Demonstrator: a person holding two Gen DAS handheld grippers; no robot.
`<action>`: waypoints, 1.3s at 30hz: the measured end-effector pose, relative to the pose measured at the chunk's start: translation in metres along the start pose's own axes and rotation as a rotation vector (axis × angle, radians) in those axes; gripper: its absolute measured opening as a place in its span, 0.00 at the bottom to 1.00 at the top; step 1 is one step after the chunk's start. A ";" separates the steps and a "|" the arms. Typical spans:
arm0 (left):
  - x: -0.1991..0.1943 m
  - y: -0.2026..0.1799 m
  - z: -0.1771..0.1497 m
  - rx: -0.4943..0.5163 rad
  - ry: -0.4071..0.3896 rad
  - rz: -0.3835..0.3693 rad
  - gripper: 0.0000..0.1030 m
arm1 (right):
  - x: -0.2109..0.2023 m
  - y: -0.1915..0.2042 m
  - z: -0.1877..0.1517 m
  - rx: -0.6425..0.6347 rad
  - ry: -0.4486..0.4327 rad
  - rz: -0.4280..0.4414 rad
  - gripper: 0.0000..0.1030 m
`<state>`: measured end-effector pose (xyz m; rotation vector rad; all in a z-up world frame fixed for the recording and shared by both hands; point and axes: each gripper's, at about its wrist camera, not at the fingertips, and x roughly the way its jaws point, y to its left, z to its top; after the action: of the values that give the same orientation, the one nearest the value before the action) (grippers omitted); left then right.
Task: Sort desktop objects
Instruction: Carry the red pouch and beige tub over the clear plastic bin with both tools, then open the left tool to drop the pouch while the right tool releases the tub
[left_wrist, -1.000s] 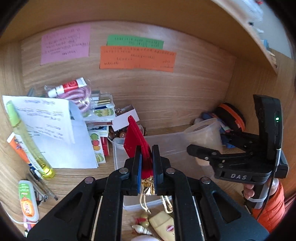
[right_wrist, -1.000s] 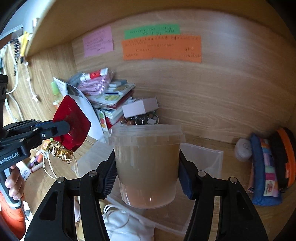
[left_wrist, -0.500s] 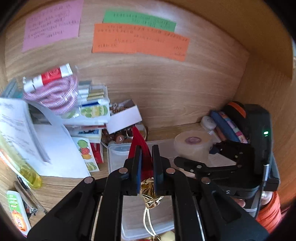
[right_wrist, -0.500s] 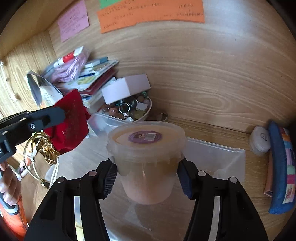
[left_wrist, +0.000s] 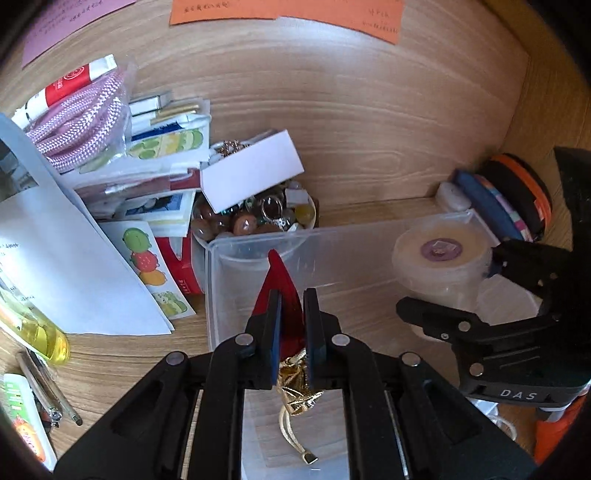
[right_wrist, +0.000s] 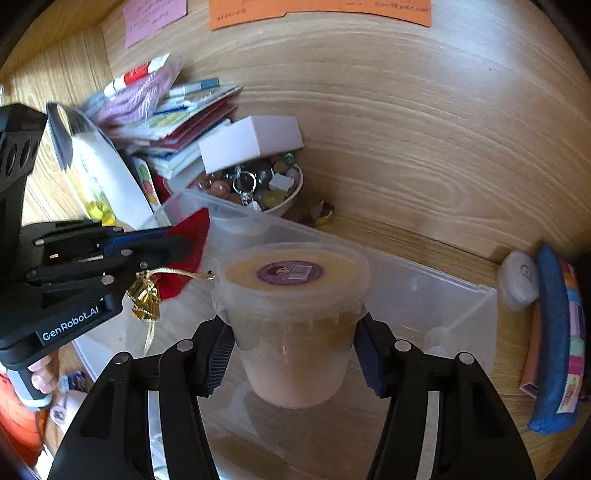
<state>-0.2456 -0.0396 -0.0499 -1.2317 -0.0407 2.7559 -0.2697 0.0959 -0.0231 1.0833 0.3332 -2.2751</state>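
My left gripper (left_wrist: 291, 317) is shut on a red gift tag (left_wrist: 277, 273) with a gold bow and cord (left_wrist: 295, 391); it hangs over the left end of a clear plastic bin (left_wrist: 258, 243). The tag also shows in the right wrist view (right_wrist: 188, 236). My right gripper (right_wrist: 291, 354) is shut on a translucent lidded tub (right_wrist: 291, 317) with a purple label, held low inside the bin (right_wrist: 436, 288) at its right end. The tub shows in the left wrist view (left_wrist: 439, 258), with the right gripper (left_wrist: 491, 295) around it.
A bowl of beads and trinkets (left_wrist: 258, 218) with a white box (left_wrist: 251, 173) on it stands behind the bin. Books, papers and a pink cable bag (left_wrist: 77, 114) pile at the left. Pens and a yellow bottle (left_wrist: 33, 325) lie front left. Pouches (right_wrist: 554, 332) stand at the right.
Both grippers have moved forward and down into the bin. The tub has dropped lower toward the bin floor, and the red tag has come down over the bin's left end.
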 end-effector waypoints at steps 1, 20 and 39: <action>0.001 -0.001 -0.001 0.007 0.001 0.006 0.08 | 0.001 0.001 -0.001 -0.009 0.004 -0.014 0.53; 0.001 -0.012 -0.004 0.058 0.000 0.005 0.56 | 0.007 0.026 -0.010 -0.162 0.075 -0.166 0.68; -0.052 -0.013 0.002 0.055 -0.092 -0.023 0.78 | -0.042 0.030 -0.017 -0.258 0.041 -0.288 0.73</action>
<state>-0.2116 -0.0333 -0.0089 -1.0838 0.0117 2.7727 -0.2198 0.0967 -0.0003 1.0007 0.8227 -2.3737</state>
